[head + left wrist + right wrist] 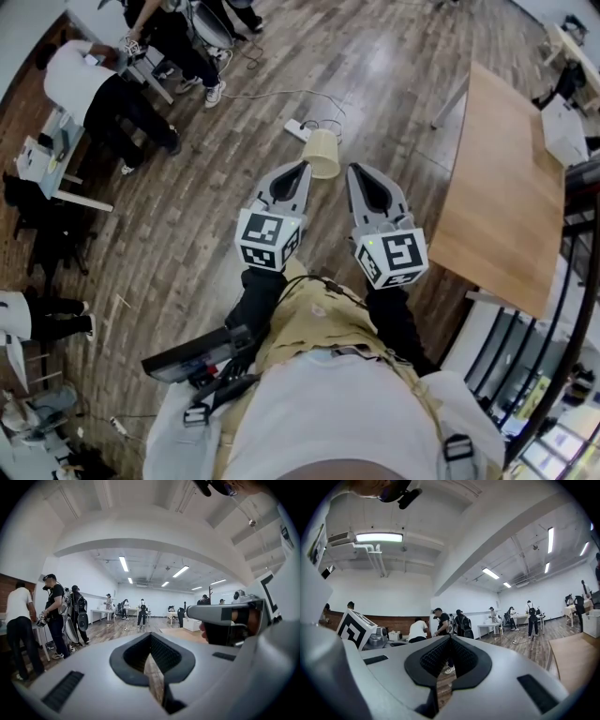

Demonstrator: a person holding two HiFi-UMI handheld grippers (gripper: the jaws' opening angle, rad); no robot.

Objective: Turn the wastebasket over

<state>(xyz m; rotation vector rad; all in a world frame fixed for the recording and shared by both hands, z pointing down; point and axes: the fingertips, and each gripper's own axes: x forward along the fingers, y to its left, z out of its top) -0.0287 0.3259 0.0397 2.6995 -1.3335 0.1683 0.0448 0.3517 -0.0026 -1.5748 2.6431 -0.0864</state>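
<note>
Cream wastebasket [322, 153] stands on the wooden floor [178, 234], just past the tips of both tongs. The left tongs [300, 171] and right tongs [356, 172] are each pressed together, pinching nothing.

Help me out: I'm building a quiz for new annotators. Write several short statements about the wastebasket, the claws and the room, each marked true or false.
1. The wastebasket sits on the table. False: it is on the floor, to the left of the table.
2. The left claw and the right claw are both shut with nothing in them. True.
3. A power strip lies on the floor near the wastebasket. True.
4. The person with the claws is alone in the room. False: other people stand at the upper left of the head view.
</note>
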